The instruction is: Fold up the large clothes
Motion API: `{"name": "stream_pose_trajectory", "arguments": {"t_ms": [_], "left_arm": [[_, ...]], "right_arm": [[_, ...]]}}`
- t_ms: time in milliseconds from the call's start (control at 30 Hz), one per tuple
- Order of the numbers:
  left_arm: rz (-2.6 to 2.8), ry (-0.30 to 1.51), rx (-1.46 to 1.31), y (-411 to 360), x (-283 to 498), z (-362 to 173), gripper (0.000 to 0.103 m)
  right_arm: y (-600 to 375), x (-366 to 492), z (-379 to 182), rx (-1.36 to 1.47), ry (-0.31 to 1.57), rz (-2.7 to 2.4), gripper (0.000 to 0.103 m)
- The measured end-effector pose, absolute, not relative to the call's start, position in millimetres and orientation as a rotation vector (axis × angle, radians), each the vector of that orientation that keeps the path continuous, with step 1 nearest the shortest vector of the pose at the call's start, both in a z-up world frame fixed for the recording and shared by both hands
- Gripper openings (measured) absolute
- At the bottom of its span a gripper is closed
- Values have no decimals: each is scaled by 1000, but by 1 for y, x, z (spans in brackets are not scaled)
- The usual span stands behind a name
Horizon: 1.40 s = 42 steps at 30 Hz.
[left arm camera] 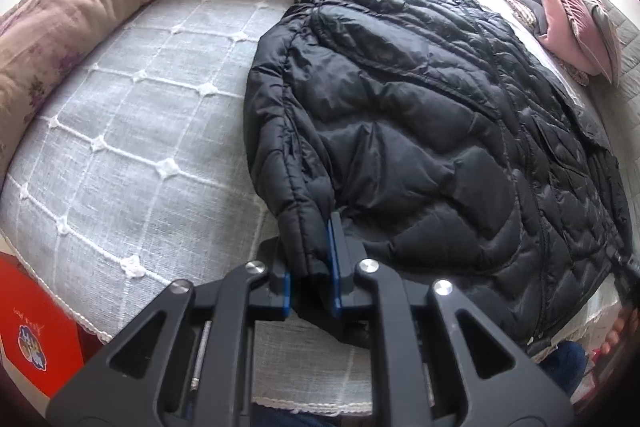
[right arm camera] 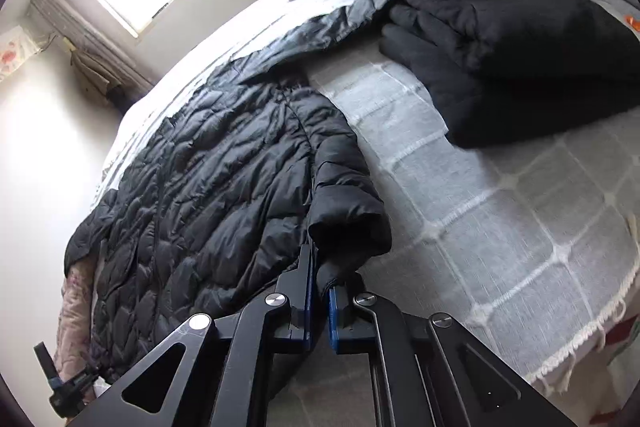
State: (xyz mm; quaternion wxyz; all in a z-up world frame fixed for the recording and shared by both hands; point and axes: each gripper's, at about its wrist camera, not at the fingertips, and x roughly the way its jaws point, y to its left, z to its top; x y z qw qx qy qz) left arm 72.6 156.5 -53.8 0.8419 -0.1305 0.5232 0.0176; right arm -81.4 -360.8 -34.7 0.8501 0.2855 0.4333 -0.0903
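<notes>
A black quilted puffer jacket [left arm camera: 400, 107] lies spread across the bed, and the right wrist view also shows this jacket [right arm camera: 208, 179]. My left gripper [left arm camera: 310, 259] is shut on the cuff of one sleeve [left arm camera: 288, 155], which is pinched between the blue pads [left arm camera: 334, 267] near the bed's front edge. My right gripper [right arm camera: 320, 275] is shut on the end of the other sleeve [right arm camera: 344, 187], with the black fabric bunched between its pads.
The bed has a grey checked cover [left arm camera: 140, 127]. A folded dark garment [right arm camera: 520, 67] lies on it at the far right. Folded pink quilts [left arm camera: 560, 19] sit at the far end, a floral blanket [left arm camera: 80, 7] along the left side, and a red box [left arm camera: 28, 327] beside the bed.
</notes>
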Motion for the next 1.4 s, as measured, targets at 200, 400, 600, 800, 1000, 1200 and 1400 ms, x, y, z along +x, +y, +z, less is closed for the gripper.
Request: {"name": "stream_pose_trajectory", "arguments": {"t_ms": [200, 400, 600, 800, 1000, 1200, 1400], "left_arm": [[34, 1110, -340, 168, 72, -57, 21], [57, 1095, -345, 171, 62, -52, 27], [117, 1046, -316, 184, 57, -30, 28], [115, 968, -305, 180, 66, 1, 57], [49, 937, -279, 152, 88, 22, 76], [28, 898, -273, 116, 118, 51, 78], [2, 806, -248, 75, 146, 79, 93]], "right_arm": [[-362, -77, -59, 594, 956, -237, 5], [-367, -77, -53, 600, 948, -254, 11], [-372, -97, -33, 558, 893, -377, 19], [-382, -99, -22, 540, 864, -432, 45], [-345, -64, 5, 466, 809, -333, 67], [-312, -21, 40, 434, 715, -242, 77], [-291, 9, 88, 379, 573, -218, 90]]}}
